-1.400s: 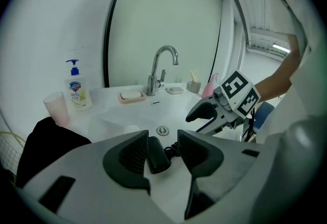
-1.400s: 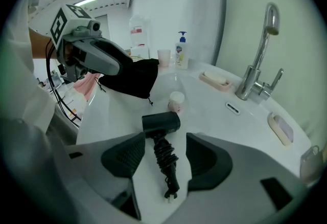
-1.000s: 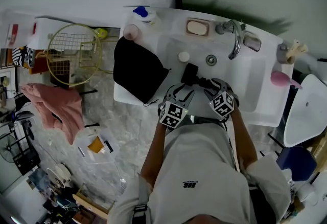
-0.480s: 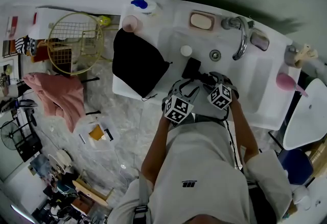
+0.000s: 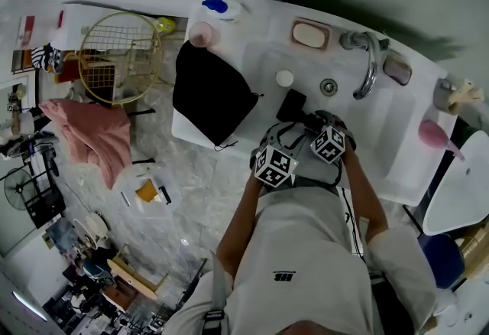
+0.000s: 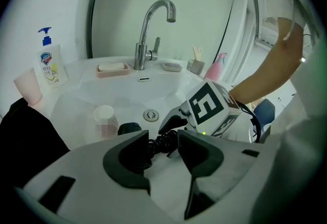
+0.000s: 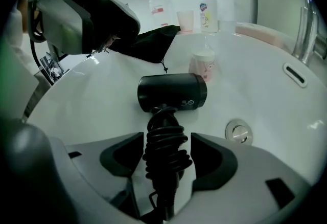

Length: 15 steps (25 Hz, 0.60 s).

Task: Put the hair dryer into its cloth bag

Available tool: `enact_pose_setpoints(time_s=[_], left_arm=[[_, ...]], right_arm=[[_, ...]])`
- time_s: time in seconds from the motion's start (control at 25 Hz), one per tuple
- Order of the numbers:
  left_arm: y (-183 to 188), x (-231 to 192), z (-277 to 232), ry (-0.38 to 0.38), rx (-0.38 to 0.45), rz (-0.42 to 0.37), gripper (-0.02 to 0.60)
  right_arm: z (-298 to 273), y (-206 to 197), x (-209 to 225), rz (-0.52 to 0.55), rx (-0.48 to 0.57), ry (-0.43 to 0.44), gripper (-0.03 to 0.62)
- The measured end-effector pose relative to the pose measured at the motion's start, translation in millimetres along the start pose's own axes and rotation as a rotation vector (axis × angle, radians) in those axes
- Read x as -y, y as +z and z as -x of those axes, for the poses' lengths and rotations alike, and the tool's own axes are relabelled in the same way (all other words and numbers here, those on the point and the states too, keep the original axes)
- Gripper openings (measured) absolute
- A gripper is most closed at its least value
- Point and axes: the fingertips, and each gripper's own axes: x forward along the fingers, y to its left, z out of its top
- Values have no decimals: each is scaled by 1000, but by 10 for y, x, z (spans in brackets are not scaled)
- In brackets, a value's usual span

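A black hair dryer (image 5: 291, 105) lies in the white sink (image 5: 397, 134), its cord wound round the handle (image 7: 164, 141). The barrel (image 7: 172, 92) points across the right gripper view. My right gripper (image 7: 163, 159) straddles the wrapped handle; its jaws have just been opening and the pads stand clear of the cord. My left gripper (image 6: 163, 149) is open right beside it, with the cord bundle (image 6: 162, 142) just past its tips. Both grippers (image 5: 286, 132) (image 5: 311, 125) hang over the sink's near rim. The black cloth bag (image 5: 210, 92) lies flat on the counter to the left.
A faucet (image 5: 369, 66), a soap dish (image 5: 310, 34), the drain (image 5: 328, 86) and a small white jar (image 5: 284, 79) surround the dryer. A pink cup (image 5: 202, 35) and a soap bottle (image 5: 218, 4) stand behind the bag. A wire basket (image 5: 118, 58) and pink cloth (image 5: 88, 134) are on the floor.
Both grippers have sunk toward the hair dryer in the sink and drawn closer together. The dryer and the bag have not moved.
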Motion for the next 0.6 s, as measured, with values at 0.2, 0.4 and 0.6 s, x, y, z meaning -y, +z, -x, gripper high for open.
enact_pose_setpoints(time_s=[0.2, 0.4, 0.6], left_arm=[[7, 48, -53, 2, -13, 3, 176], [-6, 30, -66, 9, -30, -7, 176], [11, 1, -49, 18, -49, -28, 176]], right_arm=[[-148, -82, 10, -8, -18, 2, 281], [-201, -93, 15, -10, -1, 37, 267], [-164, -101, -19, -31, -6, 55, 261]])
